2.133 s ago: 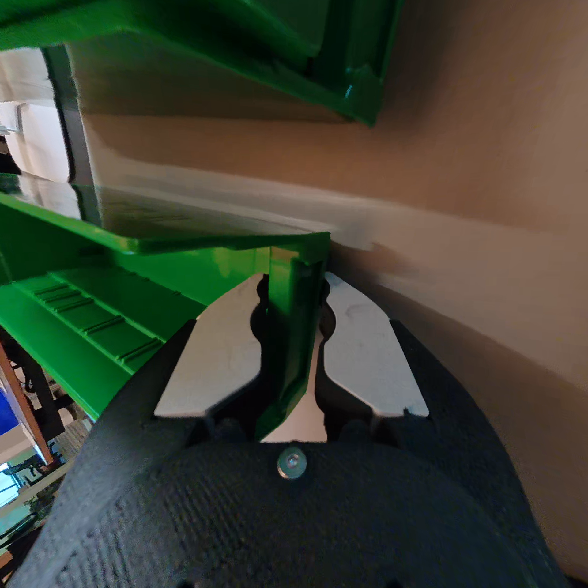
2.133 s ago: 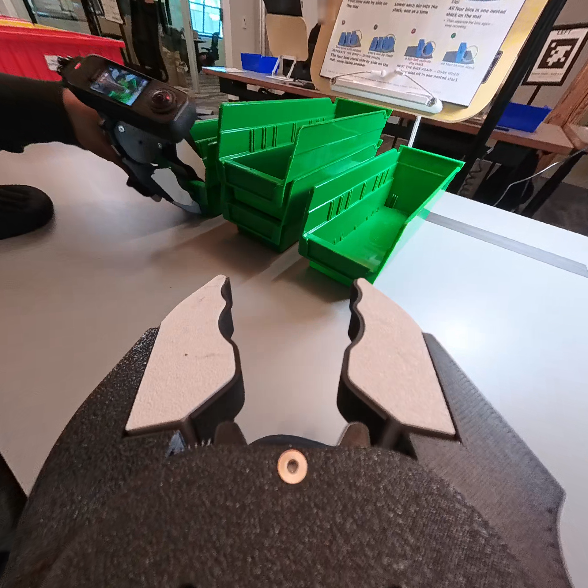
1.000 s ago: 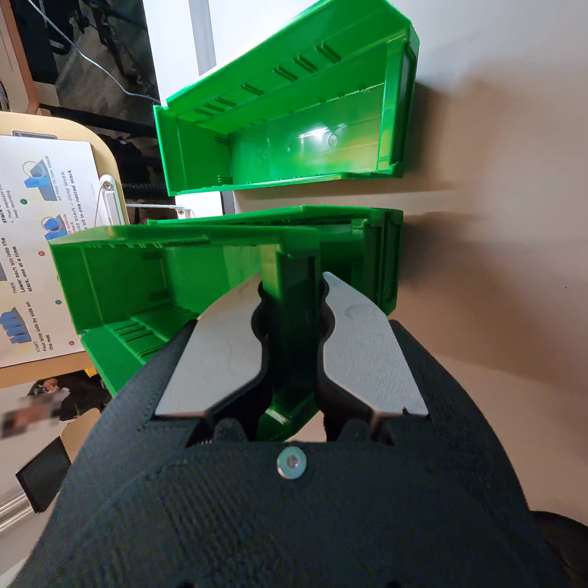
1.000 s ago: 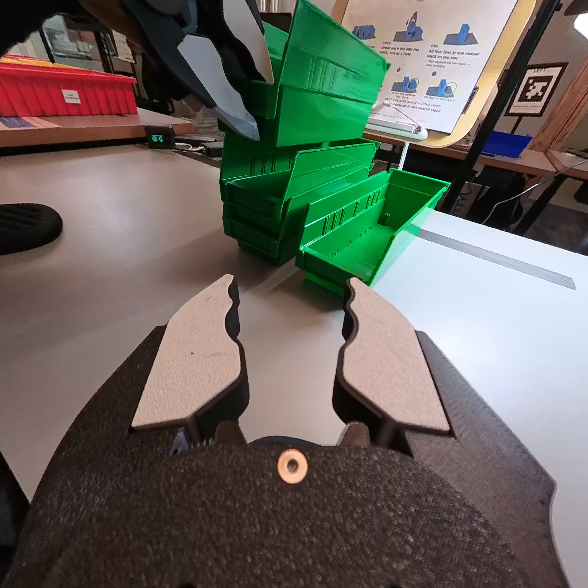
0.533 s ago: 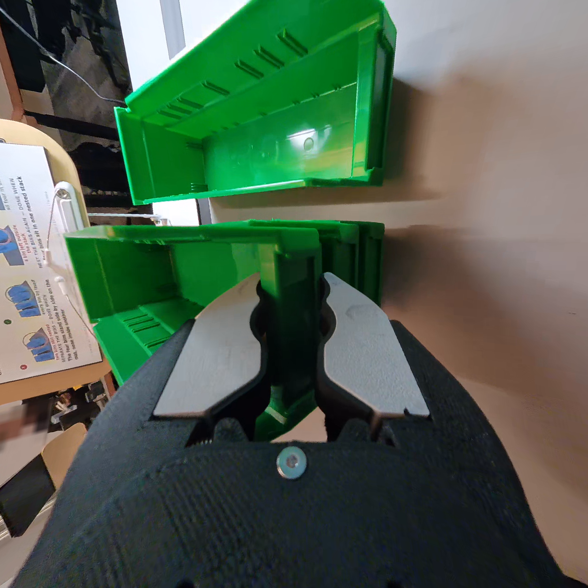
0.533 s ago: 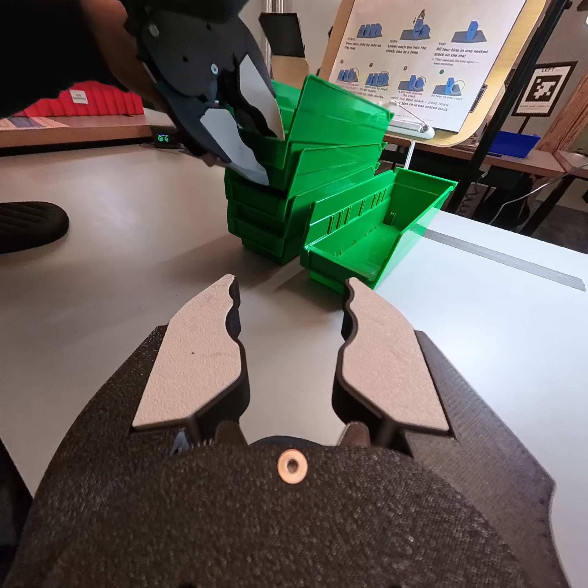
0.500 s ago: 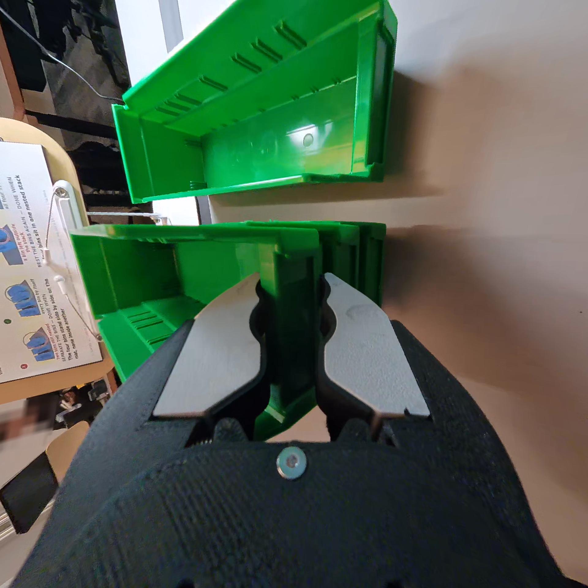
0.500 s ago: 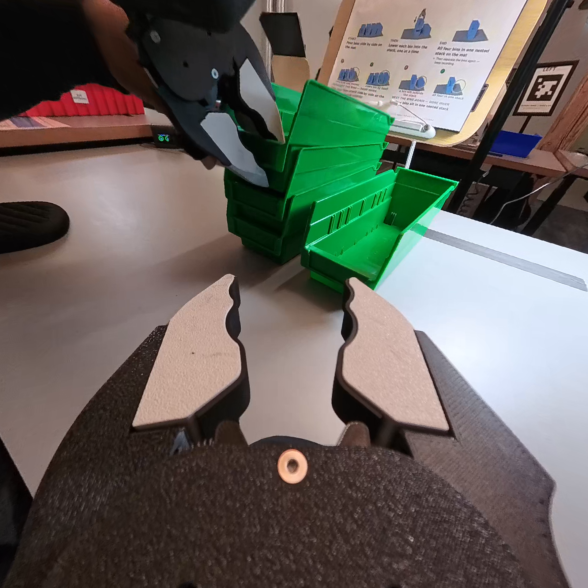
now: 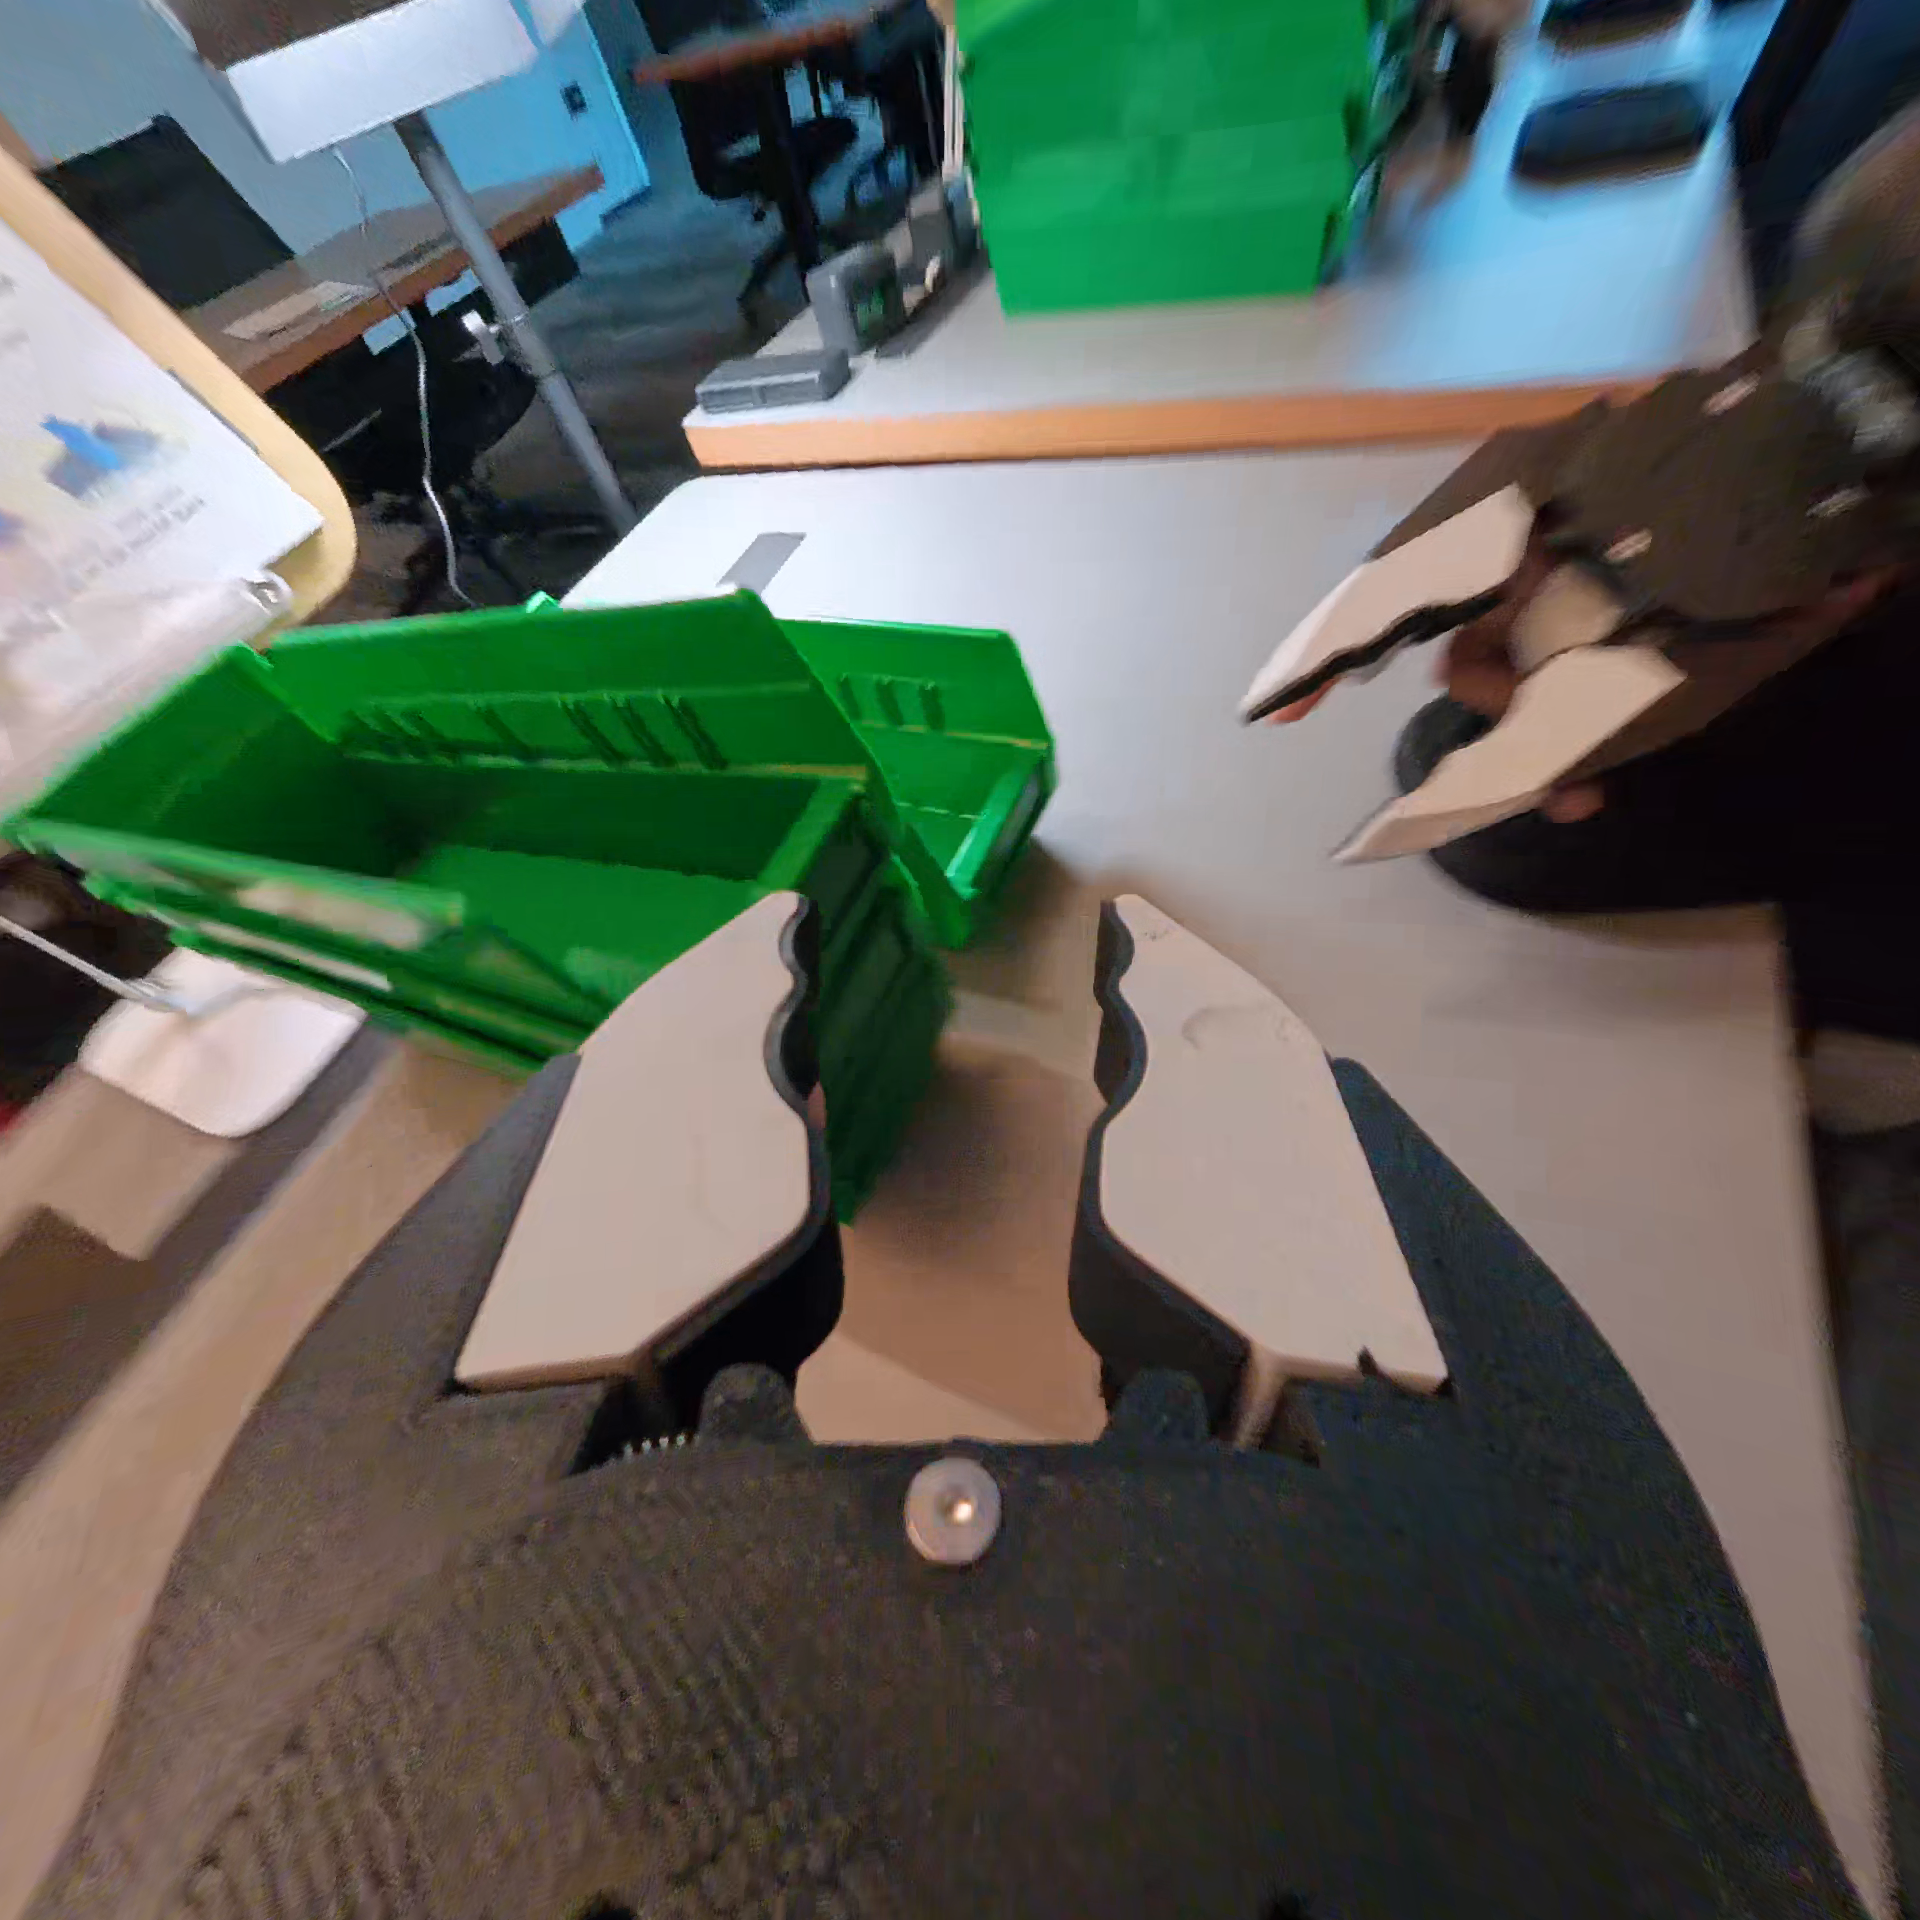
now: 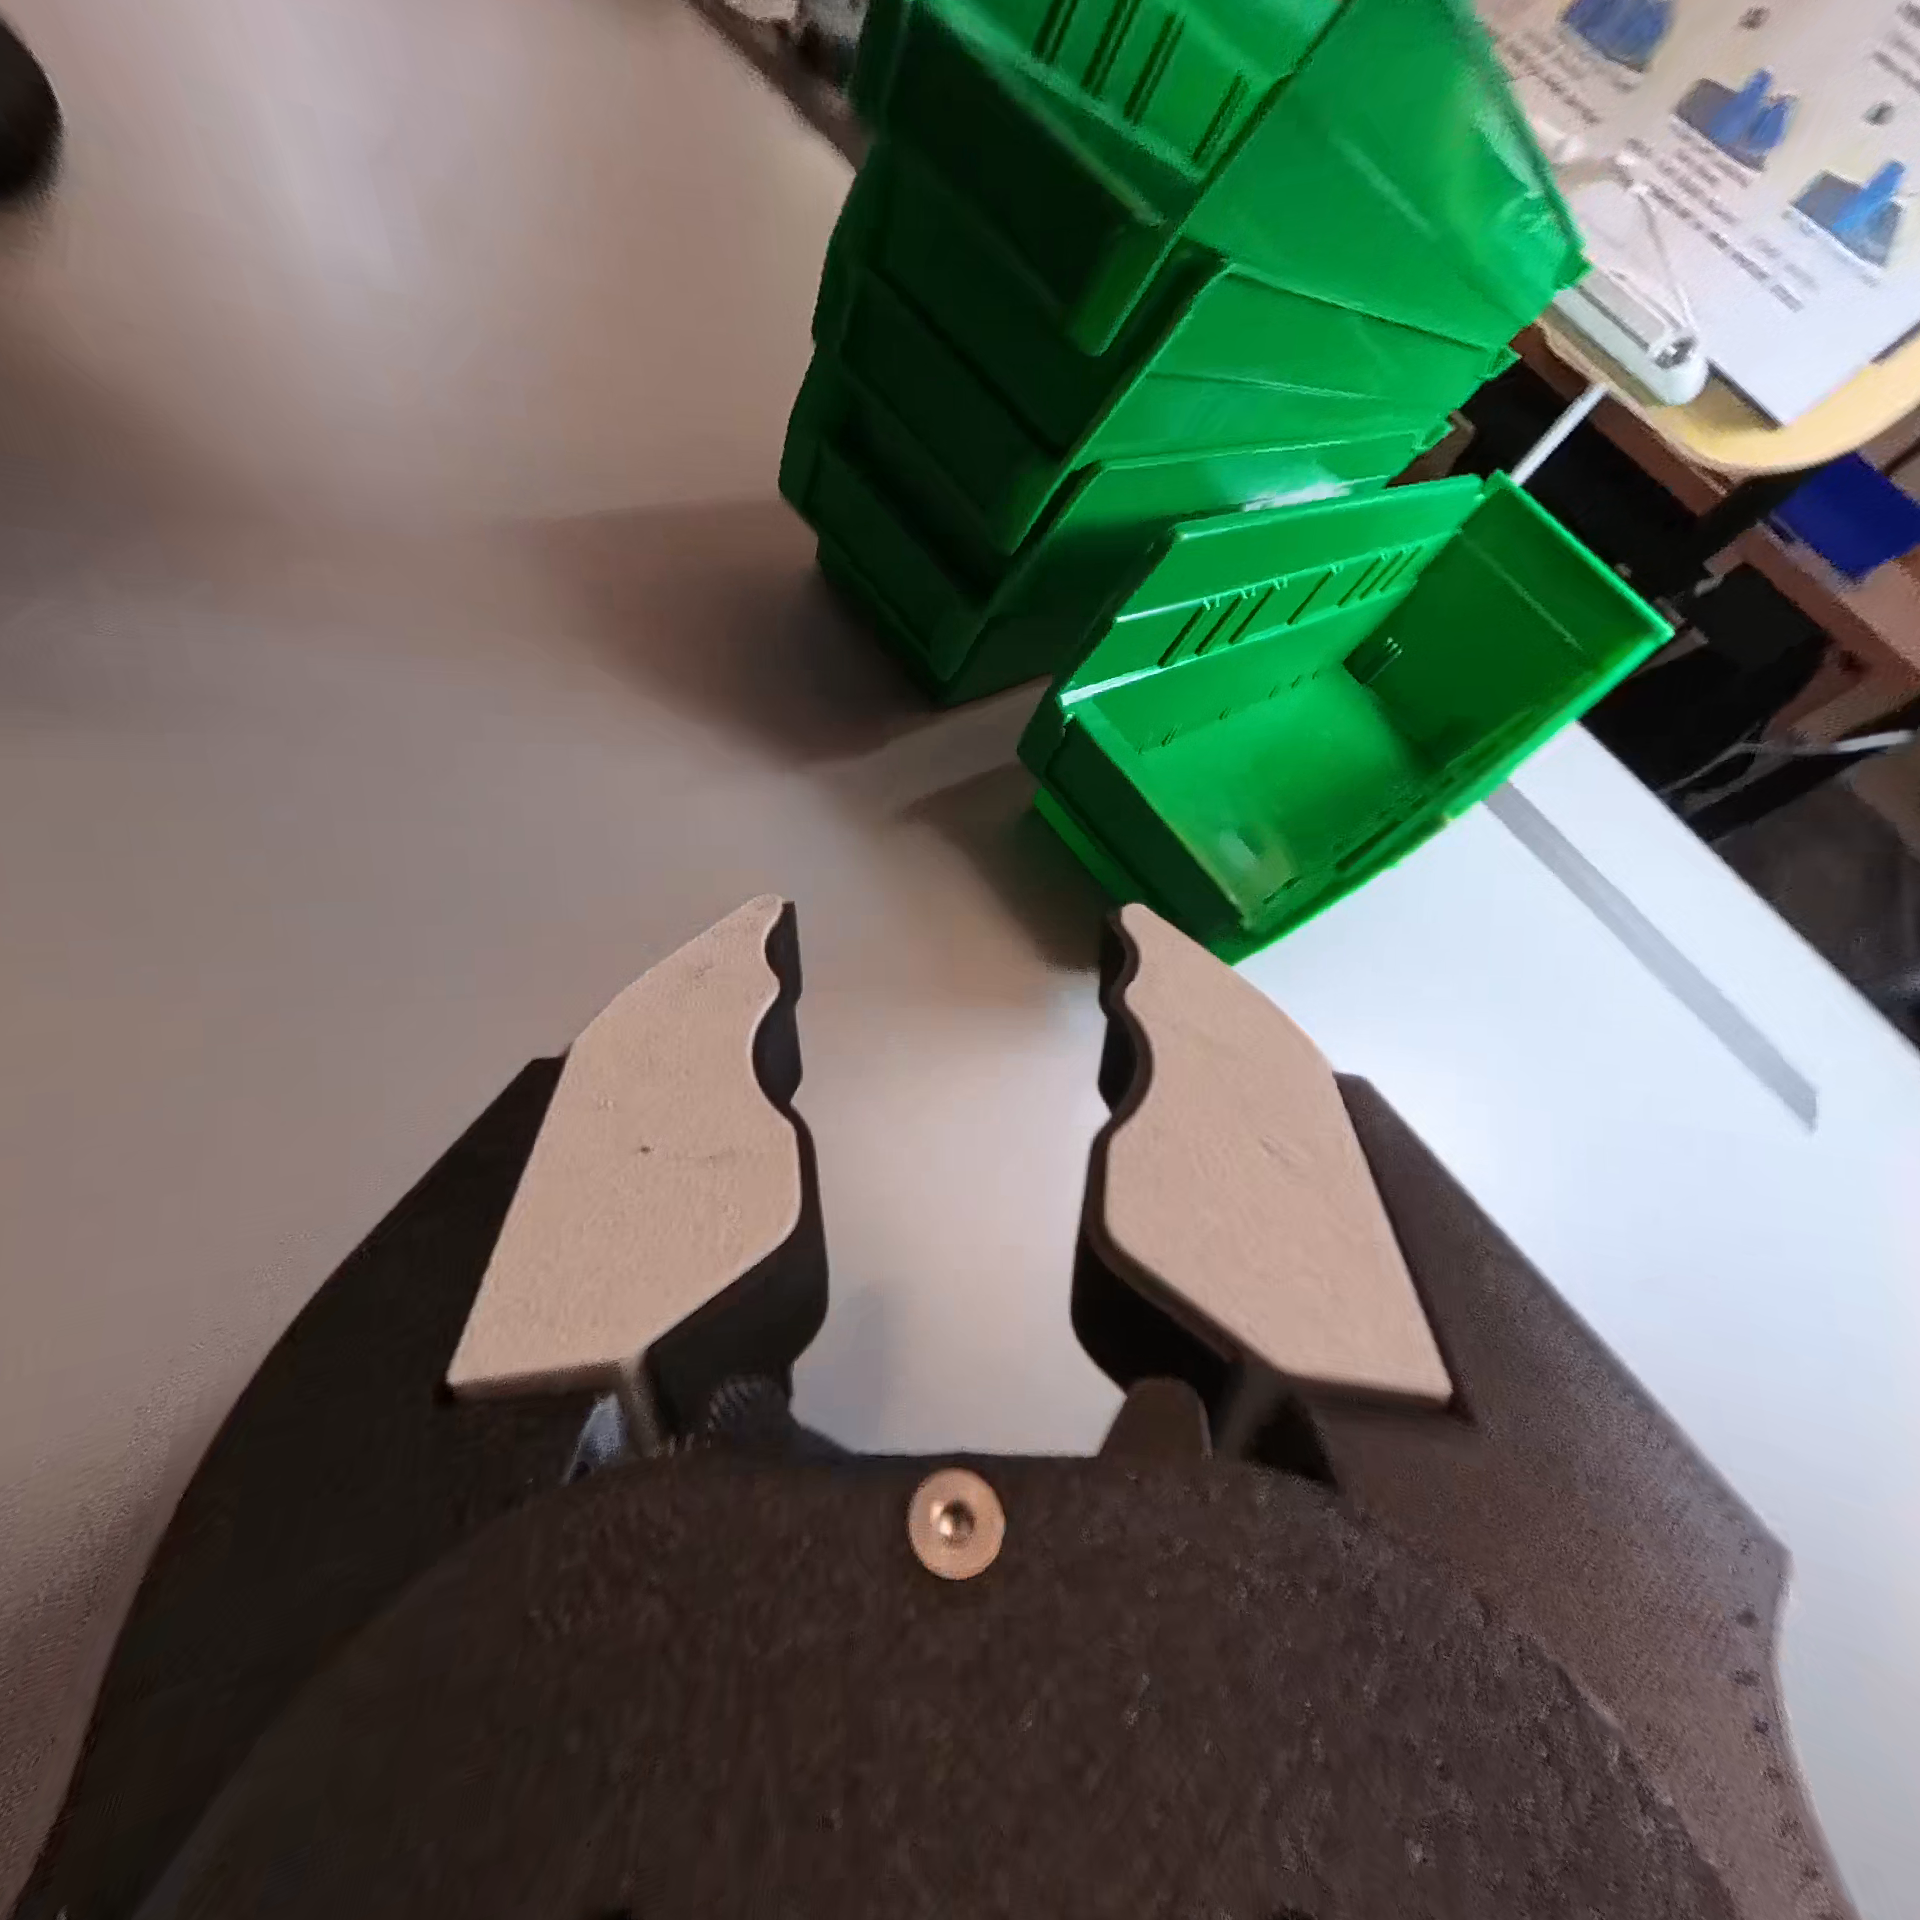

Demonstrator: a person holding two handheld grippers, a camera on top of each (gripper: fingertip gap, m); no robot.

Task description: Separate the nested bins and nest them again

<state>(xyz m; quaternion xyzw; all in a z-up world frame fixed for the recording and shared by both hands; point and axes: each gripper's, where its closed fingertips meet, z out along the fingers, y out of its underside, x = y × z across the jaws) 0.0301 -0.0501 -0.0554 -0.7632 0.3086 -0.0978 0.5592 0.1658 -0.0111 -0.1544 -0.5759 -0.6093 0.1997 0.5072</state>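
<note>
Handling: the green bins look light, stiff and slick-walled; I judge the thin end wall or rim the best place to pinch.
Stack [image 10: 1049, 416]: three nested bins stand on the grey table [image 10: 364, 675], the top one tilted.
Single bin [image 10: 1340, 707]: sits just beside the stack, on its right in the right wrist view.
Left gripper [image 9: 951, 935]: fingers spread and holding nothing, close in front of the stack's end.
Right gripper [image 10: 945, 935]: spread, empty, near the single bin.
Change: half a second ago the left gripper pinched the top bin's end wall; now it has let go and both views have swung.
</note>
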